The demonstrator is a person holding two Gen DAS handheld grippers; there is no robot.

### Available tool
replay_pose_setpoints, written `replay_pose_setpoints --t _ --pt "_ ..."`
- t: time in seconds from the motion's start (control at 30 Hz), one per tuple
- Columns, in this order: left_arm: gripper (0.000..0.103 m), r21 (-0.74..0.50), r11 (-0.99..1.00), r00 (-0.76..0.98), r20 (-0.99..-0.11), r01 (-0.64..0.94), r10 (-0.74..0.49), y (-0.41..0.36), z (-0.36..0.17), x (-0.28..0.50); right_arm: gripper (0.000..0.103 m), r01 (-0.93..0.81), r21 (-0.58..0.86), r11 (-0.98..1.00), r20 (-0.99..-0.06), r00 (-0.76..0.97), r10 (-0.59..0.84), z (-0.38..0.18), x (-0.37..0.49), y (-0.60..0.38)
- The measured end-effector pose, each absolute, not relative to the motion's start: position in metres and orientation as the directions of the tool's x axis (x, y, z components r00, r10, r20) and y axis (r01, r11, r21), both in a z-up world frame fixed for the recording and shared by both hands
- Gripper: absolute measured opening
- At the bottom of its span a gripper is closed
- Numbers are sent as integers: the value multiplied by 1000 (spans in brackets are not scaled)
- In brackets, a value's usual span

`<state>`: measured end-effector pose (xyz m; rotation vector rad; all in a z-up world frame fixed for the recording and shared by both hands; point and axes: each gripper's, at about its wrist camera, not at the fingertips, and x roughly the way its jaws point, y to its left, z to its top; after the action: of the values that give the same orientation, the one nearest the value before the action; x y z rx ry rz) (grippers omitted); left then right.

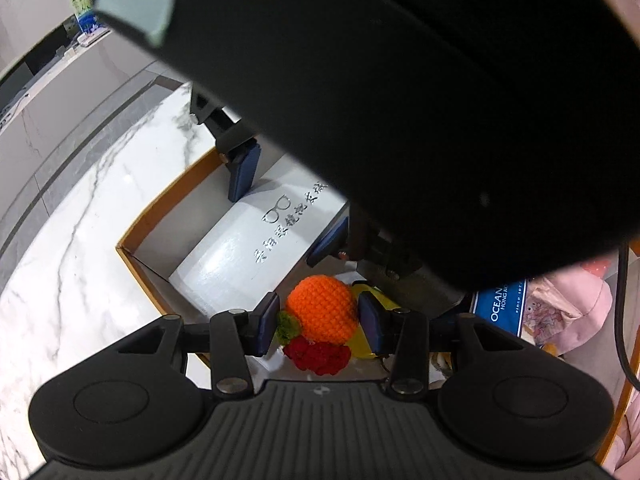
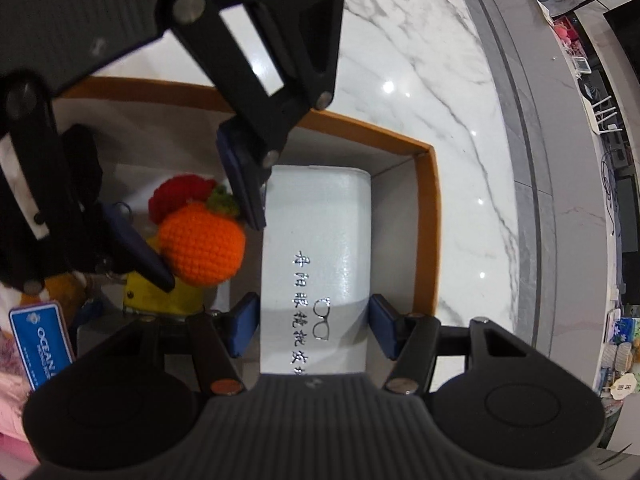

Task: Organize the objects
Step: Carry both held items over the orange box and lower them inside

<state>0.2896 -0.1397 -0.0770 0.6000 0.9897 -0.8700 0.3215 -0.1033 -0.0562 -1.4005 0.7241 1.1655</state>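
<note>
A white glasses case (image 2: 316,256) with silver lettering lies in an orange-rimmed box (image 2: 426,216) on the marble floor. My right gripper (image 2: 312,328) has its blue pads against both sides of the case's near end. It also shows in the left wrist view (image 1: 244,248), with the right gripper (image 1: 286,208) across it. An orange crocheted fruit (image 1: 322,312) with a green leaf and red knitted piece (image 1: 316,354) sits beside the case. My left gripper (image 1: 320,320) is closed on the fruit, also seen in the right wrist view (image 2: 200,244).
A yellow object (image 2: 160,300) lies under the fruit in the box. A blue "OCEAN" card (image 2: 40,344) and pink fabric (image 1: 576,308) lie beside it. The marble floor (image 2: 420,60) spreads beyond the box rim. The right hand's device (image 1: 440,100) blocks much of the left view.
</note>
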Motion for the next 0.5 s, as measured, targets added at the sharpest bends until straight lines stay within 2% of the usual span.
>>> replay_pose_setpoints --t 0.5 --pt "50 60 548 288 -895 834 -340 -130 -82 285 61 -925 -355 -132 -925 328 193 -60 322 -94"
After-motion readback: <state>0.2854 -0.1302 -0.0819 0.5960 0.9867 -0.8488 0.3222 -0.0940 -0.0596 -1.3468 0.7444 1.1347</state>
